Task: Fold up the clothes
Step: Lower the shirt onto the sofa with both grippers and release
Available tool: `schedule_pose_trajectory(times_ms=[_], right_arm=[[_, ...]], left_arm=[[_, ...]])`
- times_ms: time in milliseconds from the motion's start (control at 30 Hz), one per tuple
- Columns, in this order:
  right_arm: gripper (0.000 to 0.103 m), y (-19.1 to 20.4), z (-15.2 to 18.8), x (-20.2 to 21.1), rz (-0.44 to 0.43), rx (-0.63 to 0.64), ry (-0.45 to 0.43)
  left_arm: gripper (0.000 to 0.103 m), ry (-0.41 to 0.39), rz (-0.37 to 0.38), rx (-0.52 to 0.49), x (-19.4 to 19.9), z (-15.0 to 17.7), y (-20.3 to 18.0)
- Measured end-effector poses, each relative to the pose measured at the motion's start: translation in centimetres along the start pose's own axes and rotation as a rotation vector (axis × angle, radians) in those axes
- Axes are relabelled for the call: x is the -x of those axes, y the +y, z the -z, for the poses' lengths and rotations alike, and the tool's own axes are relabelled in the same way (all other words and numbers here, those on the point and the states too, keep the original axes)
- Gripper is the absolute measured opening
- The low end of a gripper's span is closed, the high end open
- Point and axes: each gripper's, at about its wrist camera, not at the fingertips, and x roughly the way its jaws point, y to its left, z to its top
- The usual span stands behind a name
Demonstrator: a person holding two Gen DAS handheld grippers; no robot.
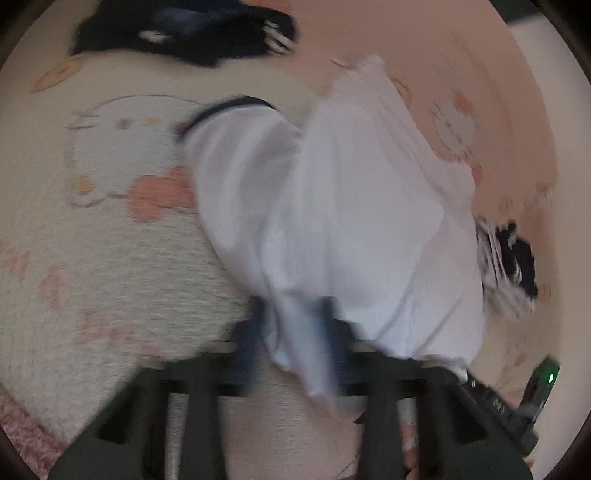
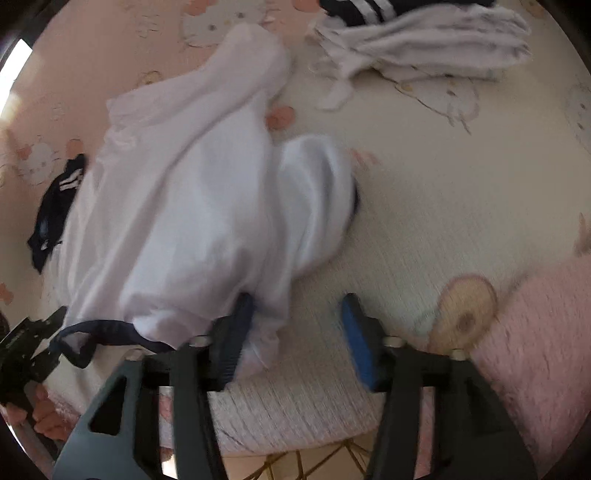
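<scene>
Left gripper (image 1: 295, 325): jaws drawn close on a bunched edge of the white shirt (image 1: 332, 206); cloth passes between the two blue pads and hangs out below them. The view is blurred, so the exact grip line is unclear.
Right gripper (image 2: 295, 332): jaws stand wide apart; the left pad touches or sits under a fold of the white shirt (image 2: 192, 206), the right pad is bare over the blanket (image 2: 443, 192). Nothing is clamped between them.
White shirt: lies crumpled on the bed, stretching ahead and to the left of the right jaws, ahead and slightly right of the left jaws. Its dark-trimmed neckline (image 2: 96, 332) lies just left of the right jaws, near the other gripper's frame.
Dark garment (image 1: 184, 33): far ahead of the left jaws, well apart from the shirt.
Striped pile (image 2: 424, 40): far ahead and right of the right jaws, apart from the shirt.
Edges: pink fuzzy blanket border (image 2: 535, 332) just right of the right jaws; bed edge runs below them.
Open room: bare cartoon-print blanket ahead and right of the right jaws, and left of the left jaws.
</scene>
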Motion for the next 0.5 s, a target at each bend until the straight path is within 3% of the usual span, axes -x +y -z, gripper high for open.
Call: schedule_pose_trajectory(times_ms=[33,100,167,233,300,400,467,500], right_arm=[[0.007,-0.1,-0.1,-0.2,-0.027,0.008,0.006],[0.005,0.0,-0.3,0.2,0.009,0.034,-0.019],[0.004,0.7,0.1,1.9,0.119,0.099,-0.085],[0.004,1.5,-0.2,3.8,0.247,0.172,-0.150],[0.004,1.7,-0.7,4.1,0.216,0.166,-0.152],[0.006,1.9,-1.4,4.1,0.124,0.133,-0.137],[0.016,2.1,-1.8,4.1,0.062,0.112,-0.127],[0.026,2.5,-1.7,4.0,0.016,0.104,-0.101]], left_arm=[[0.008,-0.011,-0.024,-0.022,0.2,-0.2,-0.1],[0.007,-0.078,-0.079,-0.064,1.6,-0.6,-0.2],[0.007,-0.173,-0.130,-0.097,3.9,-1.3,-0.2],[0.007,-0.182,-0.171,-0.115,4.5,-1.9,0.3],[0.010,-0.174,-0.210,-0.130,4.9,-2.3,0.9],[0.010,-0.128,-0.188,-0.056,4.7,-2.1,2.1],[0.013,-0.166,-0.199,-0.040,5.9,-1.5,2.0],[0.013,-0.172,-0.164,-0.054,6.3,-1.1,1.5]])
